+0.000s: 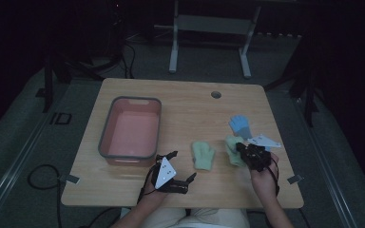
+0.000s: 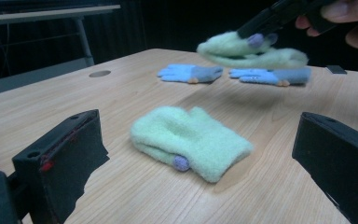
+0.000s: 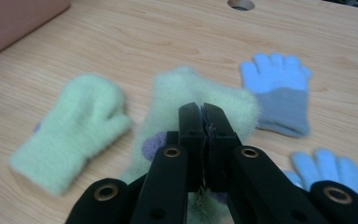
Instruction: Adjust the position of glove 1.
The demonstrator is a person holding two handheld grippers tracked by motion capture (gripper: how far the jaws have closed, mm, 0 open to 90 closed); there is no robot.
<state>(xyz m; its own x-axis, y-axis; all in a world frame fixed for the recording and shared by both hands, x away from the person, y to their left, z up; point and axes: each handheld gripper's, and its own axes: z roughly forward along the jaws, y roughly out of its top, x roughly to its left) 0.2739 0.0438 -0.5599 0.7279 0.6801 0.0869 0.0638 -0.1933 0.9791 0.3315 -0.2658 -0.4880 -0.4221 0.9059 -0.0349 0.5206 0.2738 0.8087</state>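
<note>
Two fuzzy light-green mittens are on the wooden table [image 1: 180, 104]. One green mitten [image 1: 203, 155] [image 2: 191, 142] [image 3: 74, 126] lies flat near the middle. My left gripper [image 1: 179, 166] is open just in front of it, and its wide-spread jaws frame it in the left gripper view. The second green mitten [image 1: 233, 151] [image 2: 251, 51] [image 3: 177, 91] hangs lifted off the table. My right gripper [image 1: 244, 149] [image 2: 256, 35] [image 3: 203, 108] is shut on its cuff end, near a purple patch.
Two blue gloves [image 2: 191, 73] [image 2: 270, 75] [image 3: 277, 88] [image 3: 335, 172] lie on the table beyond the lifted mitten. A pink bin with a grey rim [image 1: 105, 128] stands at the left. A cable hole [image 1: 216, 94] is near the table's far edge.
</note>
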